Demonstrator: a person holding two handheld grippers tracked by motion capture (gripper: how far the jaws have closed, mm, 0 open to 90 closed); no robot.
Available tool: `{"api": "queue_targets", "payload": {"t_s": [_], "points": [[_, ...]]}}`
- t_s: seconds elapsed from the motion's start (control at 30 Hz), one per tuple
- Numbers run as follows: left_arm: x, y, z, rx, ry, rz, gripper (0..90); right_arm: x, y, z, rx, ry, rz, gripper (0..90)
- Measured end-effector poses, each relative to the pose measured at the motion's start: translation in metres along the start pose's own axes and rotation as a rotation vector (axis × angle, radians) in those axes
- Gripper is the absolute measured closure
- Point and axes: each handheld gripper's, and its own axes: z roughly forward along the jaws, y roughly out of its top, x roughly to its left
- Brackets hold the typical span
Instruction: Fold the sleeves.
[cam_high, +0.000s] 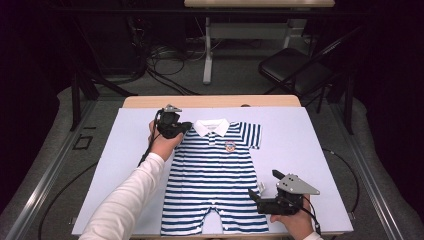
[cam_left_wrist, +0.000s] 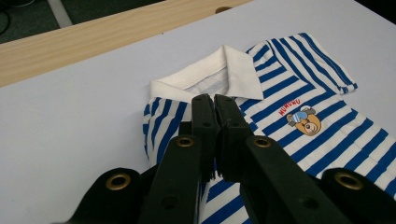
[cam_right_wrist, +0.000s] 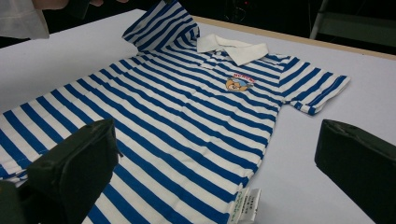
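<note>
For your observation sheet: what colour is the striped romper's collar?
White; the collar shows best in the left gripper view.

Soft striped cloth romper (cam_high: 215, 175) lies on a smooth matt white sheet (cam_high: 300, 150).

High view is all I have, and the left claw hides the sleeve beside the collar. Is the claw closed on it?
Observer: Yes, the left claw is shut, with the sleeve raised off the table.
Operator: Is the right claw open?
Observer: Yes, the right claw is wide open and holds nothing. It points across the romper.
Operator: What is the small thing at the romper's side edge?
Observer: It is a white label that sticks out from the seam.
</note>
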Motion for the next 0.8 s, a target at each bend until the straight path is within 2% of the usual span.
{"api": "queue_targets", "payload": {"t_s": [0.3,0.4,0.6,0.8], "points": [[-0.010,-0.002,0.008,0.022,-0.006,0.029,87.8,0.000,0.000,0.000,0.002,-0.001,-0.001,0.0],[-0.013,-0.003,0.013,0.030,-0.009,0.028,87.8,0.000,0.000,0.000,0.001,0.000,-0.001,0.0],[-0.021,-0.006,0.024,0.060,-0.009,0.056,87.8,0.000,0.000,0.000,0.001,-0.001,-0.002,0.0],[-0.028,-0.008,0.035,0.094,0.012,0.074,87.8,0.000,0.000,0.000,0.001,-0.004,-0.003,0.0]]}}
